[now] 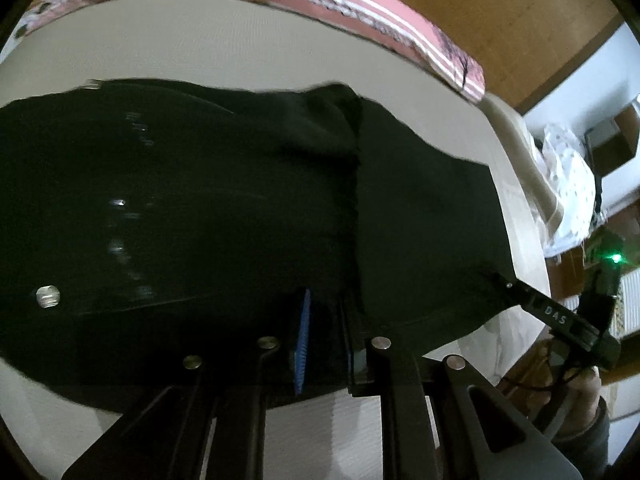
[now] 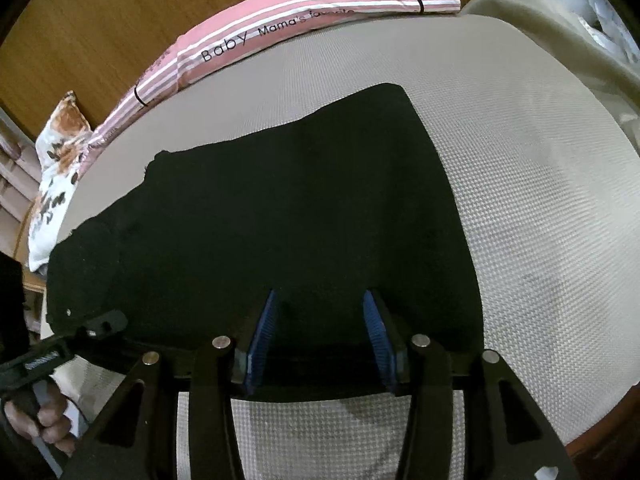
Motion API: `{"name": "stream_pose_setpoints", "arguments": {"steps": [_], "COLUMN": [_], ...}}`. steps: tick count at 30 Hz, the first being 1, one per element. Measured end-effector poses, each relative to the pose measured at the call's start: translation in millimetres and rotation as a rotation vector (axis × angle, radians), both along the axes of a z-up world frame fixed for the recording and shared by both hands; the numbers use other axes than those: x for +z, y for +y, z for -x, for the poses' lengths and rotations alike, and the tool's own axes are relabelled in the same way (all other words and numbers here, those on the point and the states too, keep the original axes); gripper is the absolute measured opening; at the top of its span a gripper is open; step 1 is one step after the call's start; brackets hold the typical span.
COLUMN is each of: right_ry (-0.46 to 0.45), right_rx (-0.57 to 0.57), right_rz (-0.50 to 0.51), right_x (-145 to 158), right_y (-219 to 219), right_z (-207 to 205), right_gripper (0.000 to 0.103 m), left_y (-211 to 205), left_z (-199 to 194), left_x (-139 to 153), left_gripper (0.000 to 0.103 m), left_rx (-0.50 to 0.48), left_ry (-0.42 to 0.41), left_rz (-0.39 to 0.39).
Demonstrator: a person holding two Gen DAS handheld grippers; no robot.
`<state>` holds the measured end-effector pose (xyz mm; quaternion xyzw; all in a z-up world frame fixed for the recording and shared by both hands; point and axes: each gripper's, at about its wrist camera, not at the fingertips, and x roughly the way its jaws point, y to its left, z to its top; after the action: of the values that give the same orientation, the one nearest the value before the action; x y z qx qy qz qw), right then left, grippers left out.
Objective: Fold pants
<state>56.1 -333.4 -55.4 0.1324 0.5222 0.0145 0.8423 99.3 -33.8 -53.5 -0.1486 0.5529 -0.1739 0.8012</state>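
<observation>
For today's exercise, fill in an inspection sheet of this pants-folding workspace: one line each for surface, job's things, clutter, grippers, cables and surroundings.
Surface: beige textured mat, mostly bare.
Job's things: black pants lying flat on the mat; metal button showing.
Clutter: nothing seen on the mat.
Grippers: right gripper open at the pants' near edge; left gripper close over the near edge, jaw state unclear.
Cables: thin dark cable by the right gripper's handle.
Surroundings: pink striped cushion along the far edge, floral pillow, wooden floor.
</observation>
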Motion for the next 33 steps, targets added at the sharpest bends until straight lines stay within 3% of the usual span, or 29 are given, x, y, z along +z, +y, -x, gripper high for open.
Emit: {"name": "stream_pose_setpoints", "arguments": {"steps": [3,9,17,27,33], "right_ry": [0.007,0.020,0.034,0.036,0.037], "right_rx": [0.017,0.056,0.115,0.218,0.266], "right_rz": [0.018,0.052,0.092,0.084,0.065], "right_x": [-0.1,-1.1,-1.2,-2.9,-3.1], "right_y": [8.5,28.1,62.5,125.6,158.3], "right_z": [-2.7,-12.6,-31.7,-70.8,-88.3], "right_gripper": [0.044,0.044,0.044,0.045,0.047], "left_y": [22.9,72.5,138.6,204.4,227.1], "left_z": [8.7,33.0,64.7,90.6,93.5], "left_x": [8.9,26.7,30.7,7.8,-7.9], "left_gripper": [0.020,0.037,0.051,0.055,0.055], "left_rx": [0.033,0.119,0.239,0.412,0.471], "left_ry": [-0.042,-0.113,-0.125,-0.051,0.012], "left_rz": [-0.014,-0.027,0.032,0.157,0.282]}}
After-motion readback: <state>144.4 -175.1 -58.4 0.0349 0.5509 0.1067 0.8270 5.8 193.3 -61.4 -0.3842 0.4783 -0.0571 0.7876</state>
